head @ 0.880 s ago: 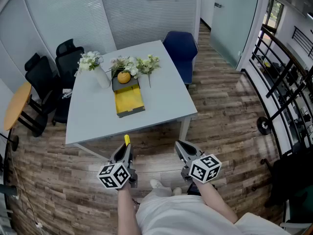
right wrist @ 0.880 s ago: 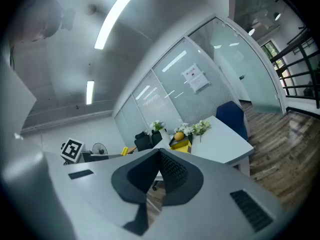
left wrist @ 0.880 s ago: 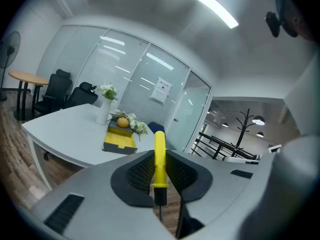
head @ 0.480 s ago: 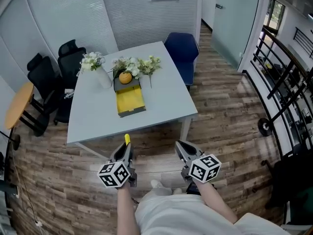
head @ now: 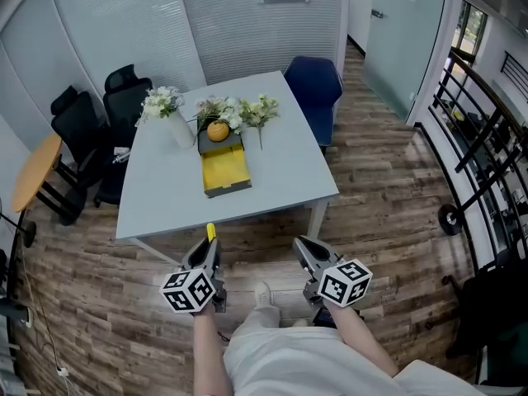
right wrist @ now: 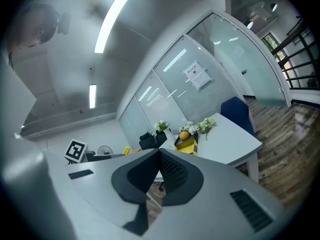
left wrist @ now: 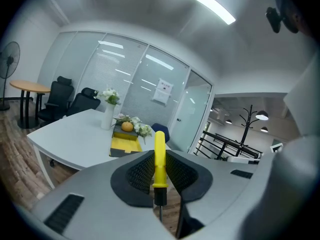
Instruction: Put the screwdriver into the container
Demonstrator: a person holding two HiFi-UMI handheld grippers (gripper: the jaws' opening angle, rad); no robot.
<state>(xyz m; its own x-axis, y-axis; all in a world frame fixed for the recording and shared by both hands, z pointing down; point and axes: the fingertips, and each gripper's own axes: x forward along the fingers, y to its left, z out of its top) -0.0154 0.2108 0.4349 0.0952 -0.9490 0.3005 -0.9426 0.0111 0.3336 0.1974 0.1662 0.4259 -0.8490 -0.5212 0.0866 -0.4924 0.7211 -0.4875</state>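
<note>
My left gripper (head: 209, 250) (left wrist: 159, 156) is shut on a screwdriver (left wrist: 159, 159) with a yellow handle; the handle tip (head: 211, 232) sticks out past the jaws toward the table. The yellow container (head: 225, 172) (left wrist: 123, 143) lies on the pale table (head: 280, 172), well ahead of both grippers, with an orange (head: 218, 130) at its far end. My right gripper (head: 304, 249) (right wrist: 159, 156) is shut with nothing between its pads. Both grippers hang over the wooden floor, short of the table's near edge.
Flowers in a white vase (head: 176, 126) and loose flower sprigs (head: 261, 110) sit beyond the container. A blue chair (head: 312, 89) stands at the table's far right, black office chairs (head: 82, 126) at its left. A railing (head: 483, 163) runs along the right.
The table has drifted slightly lower and to the right in the head view. Both grippers keep the same pose, the screwdriver still held.
</note>
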